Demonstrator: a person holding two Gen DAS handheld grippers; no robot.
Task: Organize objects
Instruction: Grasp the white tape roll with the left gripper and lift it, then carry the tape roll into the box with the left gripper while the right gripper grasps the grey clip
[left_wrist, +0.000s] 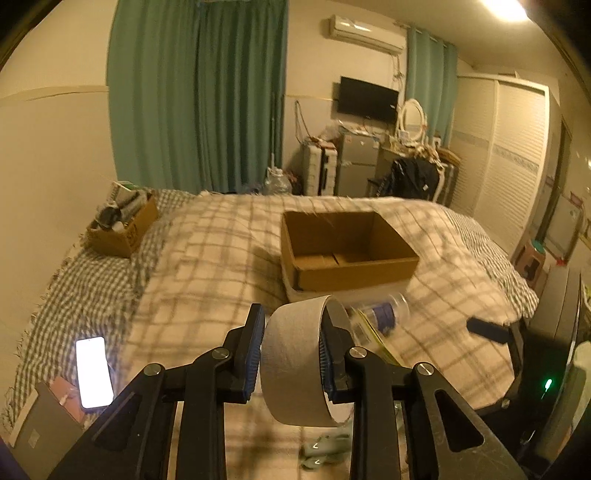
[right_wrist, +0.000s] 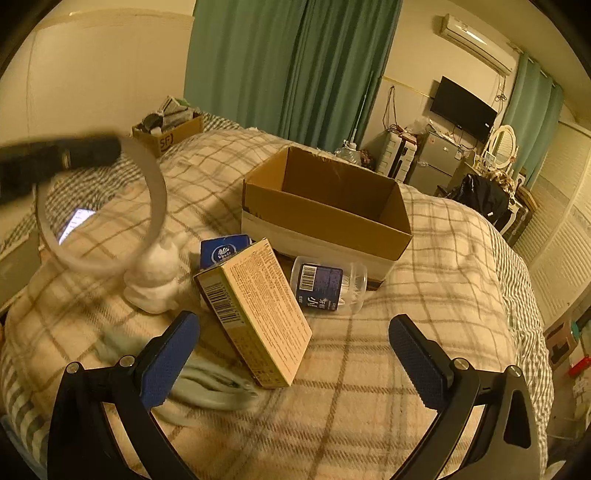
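My left gripper (left_wrist: 293, 339) is shut on a wide roll of tape (left_wrist: 291, 362) and holds it above the bed, short of the open empty cardboard box (left_wrist: 347, 254). In the right wrist view the roll of tape (right_wrist: 110, 206) hangs at the left, blurred, held by the left gripper (right_wrist: 74, 151). My right gripper (right_wrist: 293, 350) is open and empty, just above a tan carton (right_wrist: 258, 317) lying on the blanket. Beyond it lie a clear tub with a blue label (right_wrist: 328, 284), a blue tissue pack (right_wrist: 223, 251) and a white plush toy (right_wrist: 157, 284). The box (right_wrist: 325, 218) stands behind them.
A second cardboard box (left_wrist: 123, 225) full of items sits at the bed's far left corner. A lit phone (left_wrist: 94, 373) lies at the left edge. A pale green cloth (right_wrist: 207, 384) lies near my right gripper's left finger. The bed drops off at the right (right_wrist: 524, 295).
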